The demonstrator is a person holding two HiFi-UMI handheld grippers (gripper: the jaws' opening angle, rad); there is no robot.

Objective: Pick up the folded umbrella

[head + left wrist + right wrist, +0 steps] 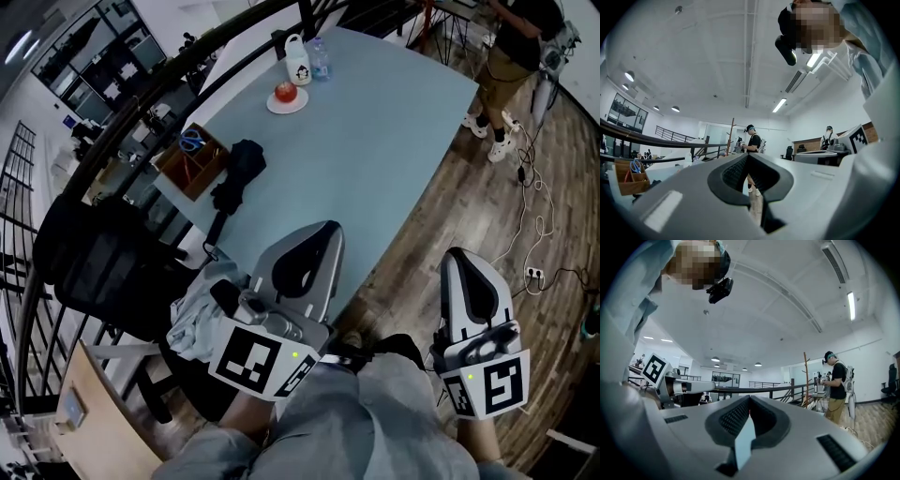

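The folded umbrella (238,171) is black and lies on the light blue table (375,141) near its left edge, with its strap end toward me. My left gripper (328,228) is shut and holds nothing. Its tip hangs over the table's near edge, well short of the umbrella. My right gripper (457,253) is also shut and empty, off the table's right side above the wooden floor. In the left gripper view the jaws (748,154) meet at the tip and point level across the room. In the right gripper view the jaws (750,397) also touch.
A wooden box (192,159) with blue scissors stands left of the umbrella. At the table's far end are a plate (287,99) with a red item, a white bottle (298,61) and a water bottle (320,58). A person (511,56) stands far right, a black chair (103,272) at left, and cables (534,216) lie on the floor.
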